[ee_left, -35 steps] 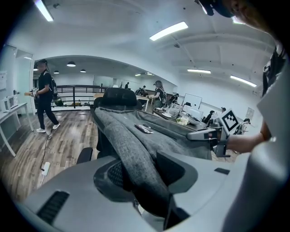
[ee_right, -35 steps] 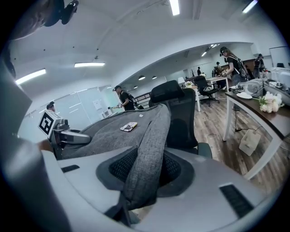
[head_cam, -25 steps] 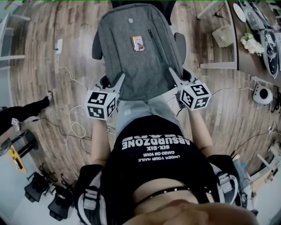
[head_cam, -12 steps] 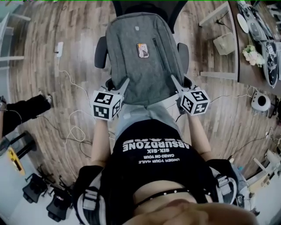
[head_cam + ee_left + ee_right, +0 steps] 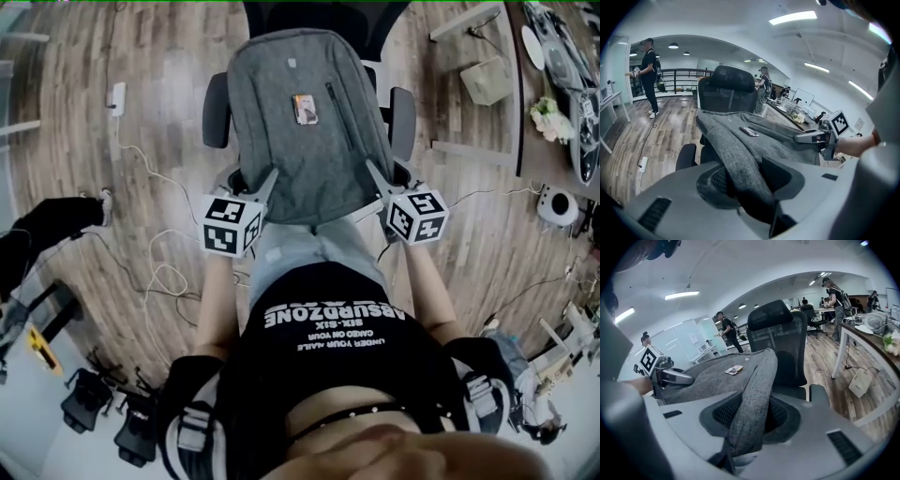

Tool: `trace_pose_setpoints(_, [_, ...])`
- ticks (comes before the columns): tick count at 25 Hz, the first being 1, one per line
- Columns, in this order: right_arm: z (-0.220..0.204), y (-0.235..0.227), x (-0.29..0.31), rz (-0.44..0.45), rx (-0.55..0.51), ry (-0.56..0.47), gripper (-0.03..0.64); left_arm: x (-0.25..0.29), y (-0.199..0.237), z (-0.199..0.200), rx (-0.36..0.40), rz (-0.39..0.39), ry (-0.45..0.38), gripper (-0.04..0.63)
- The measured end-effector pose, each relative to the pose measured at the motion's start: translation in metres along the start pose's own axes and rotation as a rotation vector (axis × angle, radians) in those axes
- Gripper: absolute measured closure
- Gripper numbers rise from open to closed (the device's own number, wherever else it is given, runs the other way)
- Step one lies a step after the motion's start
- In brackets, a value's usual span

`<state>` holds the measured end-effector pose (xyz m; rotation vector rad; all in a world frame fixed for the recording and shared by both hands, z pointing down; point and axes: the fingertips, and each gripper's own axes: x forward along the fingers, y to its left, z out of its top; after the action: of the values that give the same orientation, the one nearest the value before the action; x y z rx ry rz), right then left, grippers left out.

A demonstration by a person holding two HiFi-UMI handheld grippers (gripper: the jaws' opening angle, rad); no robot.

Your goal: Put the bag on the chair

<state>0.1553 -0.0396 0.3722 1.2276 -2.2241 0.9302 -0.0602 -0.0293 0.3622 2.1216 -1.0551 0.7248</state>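
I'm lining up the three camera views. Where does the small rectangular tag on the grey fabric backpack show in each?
Head view: small rectangular tag, upper centre, on the grey fabric backpack.
Left gripper view: near the centre, on the backpack's top face.
Right gripper view: left of centre, at mid height.
Shared landmark: the black office chair behind the backpack.

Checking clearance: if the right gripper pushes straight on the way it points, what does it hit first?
The right gripper is shut on the bag, which would travel with it. Beyond, the chair backrest looks first; depth unclear.
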Motion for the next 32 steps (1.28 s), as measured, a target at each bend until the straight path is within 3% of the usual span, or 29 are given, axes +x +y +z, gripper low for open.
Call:
trace_pose_setpoints(18, [-0.015, -0.016, 0.079, -0.032, 0.031, 0.067, 0.488, 0.059, 0.063, -0.023, -0.054, -0.022, 0.090, 0.428])
trace_pose_setpoints(32, [-0.029, -0.042, 0.124, -0.054, 0.029, 0.052, 0.489, 0.105, 0.092, -0.035, -0.056, -0.010, 0.077, 0.428])
